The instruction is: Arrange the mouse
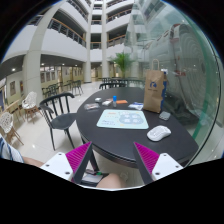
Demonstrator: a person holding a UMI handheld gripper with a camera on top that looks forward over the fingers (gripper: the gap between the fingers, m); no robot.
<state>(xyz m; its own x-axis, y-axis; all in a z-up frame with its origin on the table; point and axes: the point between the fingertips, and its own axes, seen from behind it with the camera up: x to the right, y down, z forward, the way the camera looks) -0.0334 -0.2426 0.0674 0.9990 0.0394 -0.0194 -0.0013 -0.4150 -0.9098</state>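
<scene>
Beyond the open gripper (112, 160), a white mouse (159, 132) beside an illegible mat (123, 119).

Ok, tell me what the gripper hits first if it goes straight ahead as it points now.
Probably the near rim of the round black table, just ahead of the open gripper. Beyond lie the light mat and, off to the right, the white mouse. Depth is hard to judge.

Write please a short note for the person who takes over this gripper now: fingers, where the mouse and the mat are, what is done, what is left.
Gripper: open, holding nothing, at the near edge of the round black table.
Mouse: white, on the bare table just to the right of the light mouse mat, beyond the right finger.
Paper bag: upright behind the mat.
Done: nothing visible yet; the mouse is not gripped.
Left: reach the mouse, grip it, probably set it on the mat.
</scene>
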